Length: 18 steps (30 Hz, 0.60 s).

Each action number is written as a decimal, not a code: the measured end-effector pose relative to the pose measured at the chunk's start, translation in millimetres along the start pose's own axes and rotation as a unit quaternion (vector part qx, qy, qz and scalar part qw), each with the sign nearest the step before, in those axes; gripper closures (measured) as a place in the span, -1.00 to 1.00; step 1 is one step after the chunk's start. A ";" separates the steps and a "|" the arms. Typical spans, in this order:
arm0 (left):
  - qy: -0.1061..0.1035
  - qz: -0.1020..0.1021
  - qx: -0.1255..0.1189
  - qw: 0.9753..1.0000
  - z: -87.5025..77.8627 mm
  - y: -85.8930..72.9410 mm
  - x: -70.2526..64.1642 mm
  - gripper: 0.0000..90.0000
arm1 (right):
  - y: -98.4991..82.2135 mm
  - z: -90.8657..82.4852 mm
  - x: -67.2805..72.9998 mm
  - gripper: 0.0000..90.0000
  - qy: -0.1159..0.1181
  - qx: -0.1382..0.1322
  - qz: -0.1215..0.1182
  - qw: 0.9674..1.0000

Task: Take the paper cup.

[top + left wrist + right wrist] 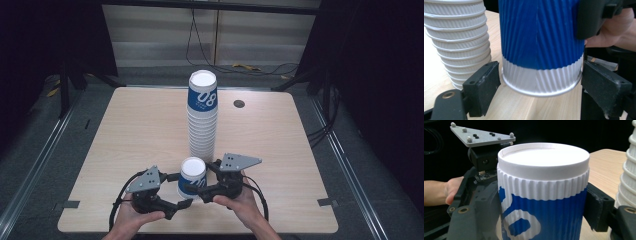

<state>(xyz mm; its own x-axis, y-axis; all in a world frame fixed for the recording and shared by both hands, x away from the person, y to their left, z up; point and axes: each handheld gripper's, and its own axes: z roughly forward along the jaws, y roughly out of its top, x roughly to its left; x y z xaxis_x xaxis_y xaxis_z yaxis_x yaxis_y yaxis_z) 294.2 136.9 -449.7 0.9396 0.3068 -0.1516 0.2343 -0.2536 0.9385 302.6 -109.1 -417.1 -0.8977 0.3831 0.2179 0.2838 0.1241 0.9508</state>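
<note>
A blue-and-white ribbed paper cup (192, 176) (541, 50) (544, 195) stands upside down near the table's front edge, just in front of a tall stack of like cups (202, 120) (459, 37) (627, 182). My right gripper (201, 179) (536, 217) is shut on this single cup, its pads pressing the blue wall from both sides. My left gripper (179, 191) (540, 85) is open, its jaws straddling the cup's wide lower rim with slim gaps. The cup's rim sits at or just above the wood; I cannot tell which.
The wooden table (130, 130) has a round cable hole (239, 104) at the back right. Black curtains and floor cables (250, 67) lie beyond the far edge. Both hands work close to the near edge.
</note>
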 end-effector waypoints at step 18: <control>-0.002 -0.015 -0.004 1.000 4.5 -4.9 1.3 -0.74 | -8.5 13.5 7.0 -0.42 0.014 -0.031 0.017 0.999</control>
<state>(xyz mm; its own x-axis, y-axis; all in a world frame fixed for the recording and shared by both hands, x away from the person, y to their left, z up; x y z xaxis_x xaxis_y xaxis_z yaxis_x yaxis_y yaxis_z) 295.4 134.5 -455.9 0.9332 0.3099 -0.1821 0.2612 -0.2367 0.9358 298.5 -95.1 -426.6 -0.8970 0.3605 0.2559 0.2942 0.0546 0.9542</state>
